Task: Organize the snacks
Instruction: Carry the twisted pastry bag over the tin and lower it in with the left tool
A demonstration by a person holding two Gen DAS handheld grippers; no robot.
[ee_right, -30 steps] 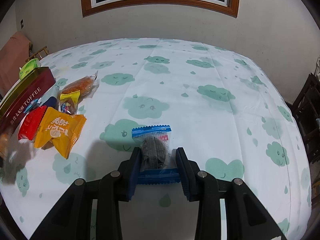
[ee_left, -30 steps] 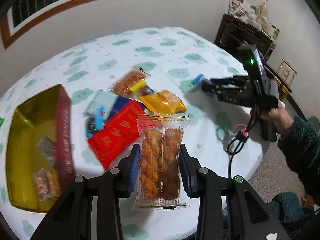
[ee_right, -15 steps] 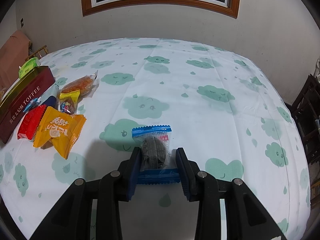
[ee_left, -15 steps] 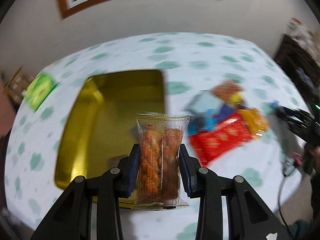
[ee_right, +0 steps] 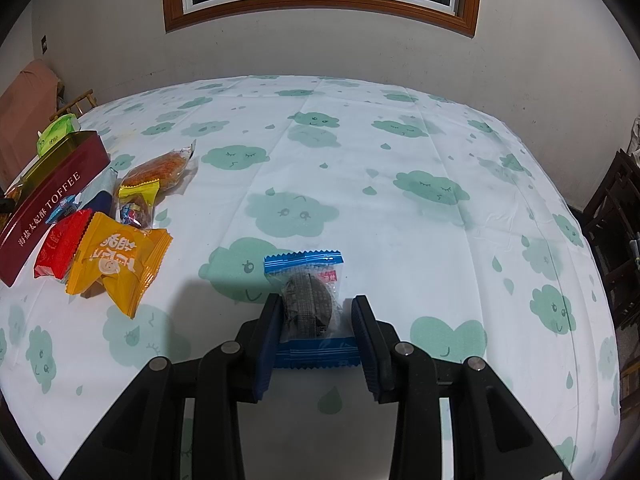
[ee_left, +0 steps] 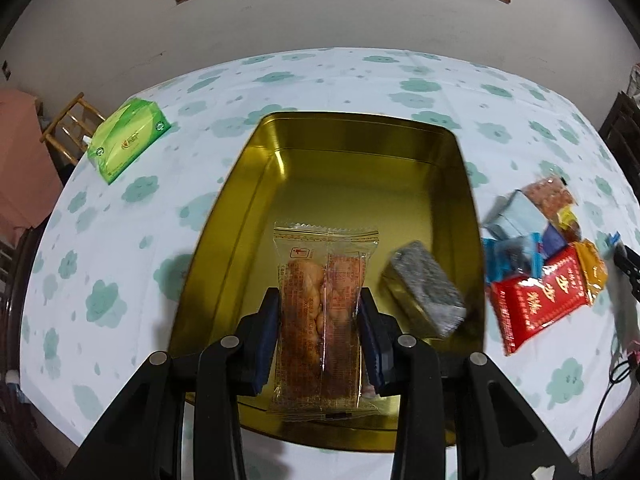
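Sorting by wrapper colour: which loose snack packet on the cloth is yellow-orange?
The yellow-orange packet nearest the right gripper, beside the red packet.

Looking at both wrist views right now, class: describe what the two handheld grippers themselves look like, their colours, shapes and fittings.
Both look alike. The left gripper and the right gripper each have glossy black angular linkage arms, joined by round silver pivot screws. Each ends in two flat fingers faced with dark blue ribbed pads. No sleeve or hand shows; at the left view's right edge a thin black cable hangs off the table.
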